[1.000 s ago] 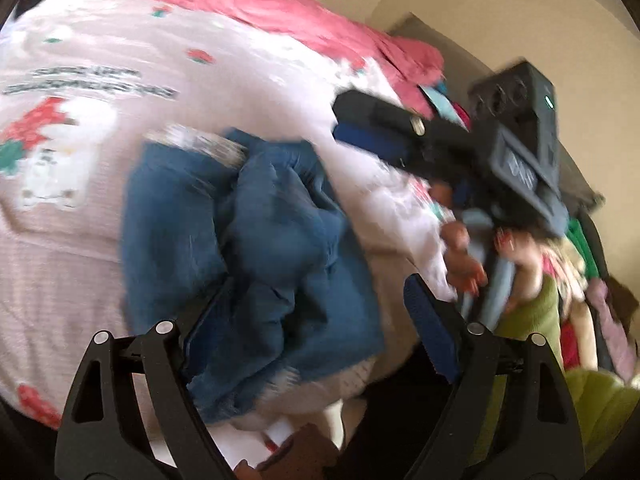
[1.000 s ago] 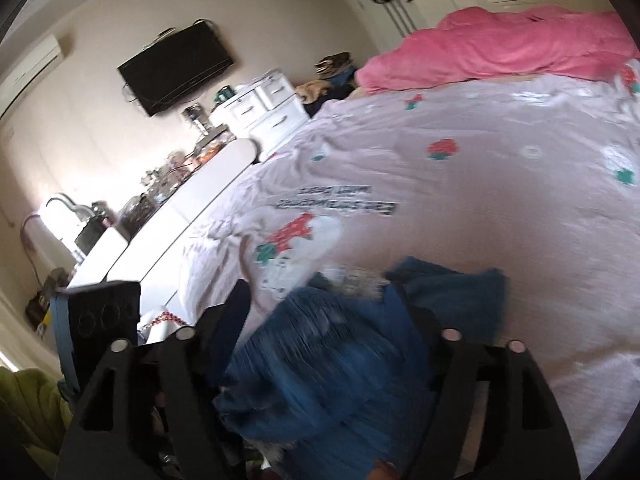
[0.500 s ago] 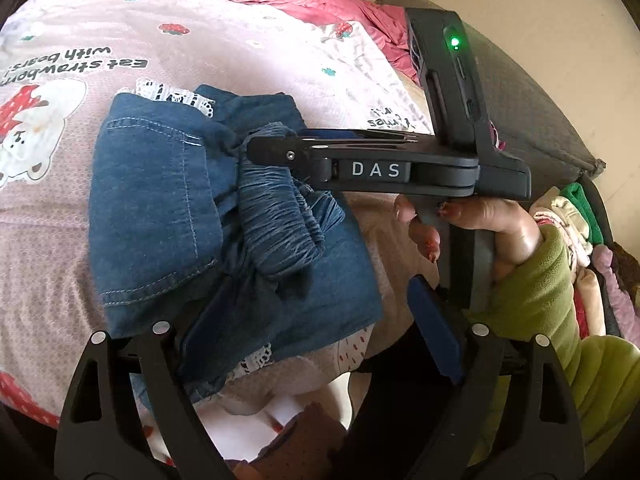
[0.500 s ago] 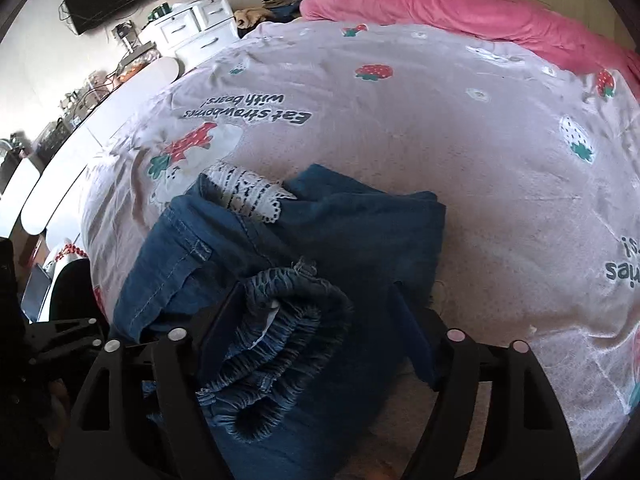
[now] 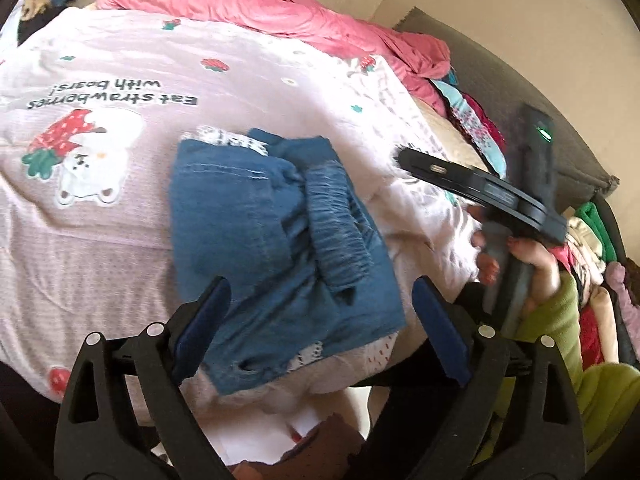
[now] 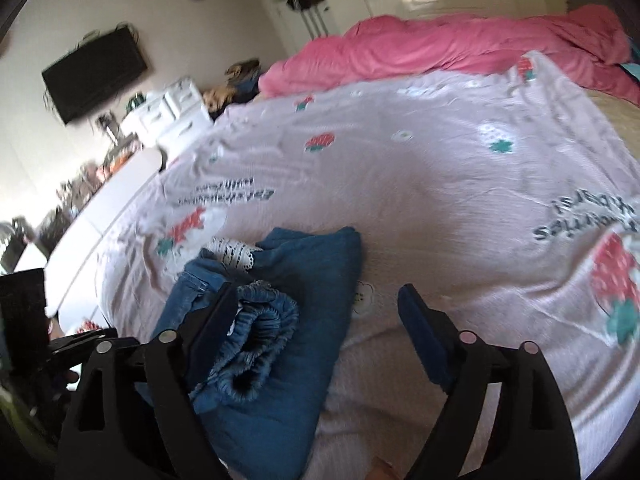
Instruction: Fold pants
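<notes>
I am seeing the denim pants (image 5: 276,248) lying folded in a bundle on the bed's pink strawberry sheet (image 5: 120,208), near its front edge. My left gripper (image 5: 320,312) is opening, its blue pads apart over the bundle, pinching nothing. My right gripper (image 6: 316,324) is opening too, spread wide just beside the pants, its left finger (image 6: 212,320) overlapping the gathered waistband.

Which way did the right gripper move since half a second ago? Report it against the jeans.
Yes. In the left wrist view the right gripper has pulled right, off the jeans, over the bedspread; jaws opening, nothing between them.
</notes>
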{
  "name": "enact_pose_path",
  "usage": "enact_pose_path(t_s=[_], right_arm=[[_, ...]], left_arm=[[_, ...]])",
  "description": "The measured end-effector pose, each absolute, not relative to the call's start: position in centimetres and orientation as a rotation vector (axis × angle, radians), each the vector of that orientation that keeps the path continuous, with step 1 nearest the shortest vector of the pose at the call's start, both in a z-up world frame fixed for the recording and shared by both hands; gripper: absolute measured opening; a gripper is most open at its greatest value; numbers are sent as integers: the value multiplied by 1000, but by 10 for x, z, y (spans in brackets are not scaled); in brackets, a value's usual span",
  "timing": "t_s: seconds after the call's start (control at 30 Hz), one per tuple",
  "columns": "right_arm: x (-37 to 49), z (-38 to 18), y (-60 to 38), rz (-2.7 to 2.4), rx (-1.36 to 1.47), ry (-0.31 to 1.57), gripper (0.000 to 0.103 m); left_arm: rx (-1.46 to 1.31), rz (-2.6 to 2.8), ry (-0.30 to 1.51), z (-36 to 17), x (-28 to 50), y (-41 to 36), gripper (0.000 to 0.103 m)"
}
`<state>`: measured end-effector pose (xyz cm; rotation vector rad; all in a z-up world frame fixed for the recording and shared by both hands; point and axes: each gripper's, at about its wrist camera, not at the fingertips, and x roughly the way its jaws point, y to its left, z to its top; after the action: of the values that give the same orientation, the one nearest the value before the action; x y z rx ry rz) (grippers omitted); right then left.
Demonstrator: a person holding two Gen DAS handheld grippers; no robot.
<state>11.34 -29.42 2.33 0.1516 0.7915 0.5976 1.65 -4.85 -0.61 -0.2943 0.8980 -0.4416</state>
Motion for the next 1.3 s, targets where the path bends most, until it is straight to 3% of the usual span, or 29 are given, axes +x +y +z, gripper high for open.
enact_pose_path(t_s=[0.23, 0.47, 0.63, 0.67, 0.7, 0.87, 1.13, 1.2, 1.3], right_arm=[[71, 39, -297, 637, 146, 703, 84], [16, 44, -249, 754, -64, 664, 84], [-14, 31, -203, 841, -252, 655, 80], [-17, 27, -195, 851, -290, 661, 75], [-19, 24, -187, 861, -330, 669, 66], [-30, 7, -149, 891, -566, 665, 47], [-28, -7, -107, 967, -754, 614, 41], [-25, -19, -97, 990, -798, 634, 19], [-26, -25, -98, 1043, -804, 668, 11]], left_arm=[[-295, -376, 889, -4, 25, -31, 90], [-261, -269, 876, -4, 50, 6, 90], [-266, -309, 924, -16, 80, 11, 64], [-277, -325, 942, -20, 88, 9, 55], [-283, -339, 953, -23, 94, 8, 53], [-243, -344, 994, -37, 115, -6, 53], [-252, -358, 1009, -44, 119, -8, 53], [-260, -357, 1012, -45, 120, -8, 56], [-257, -361, 1015, -47, 121, -9, 59]])
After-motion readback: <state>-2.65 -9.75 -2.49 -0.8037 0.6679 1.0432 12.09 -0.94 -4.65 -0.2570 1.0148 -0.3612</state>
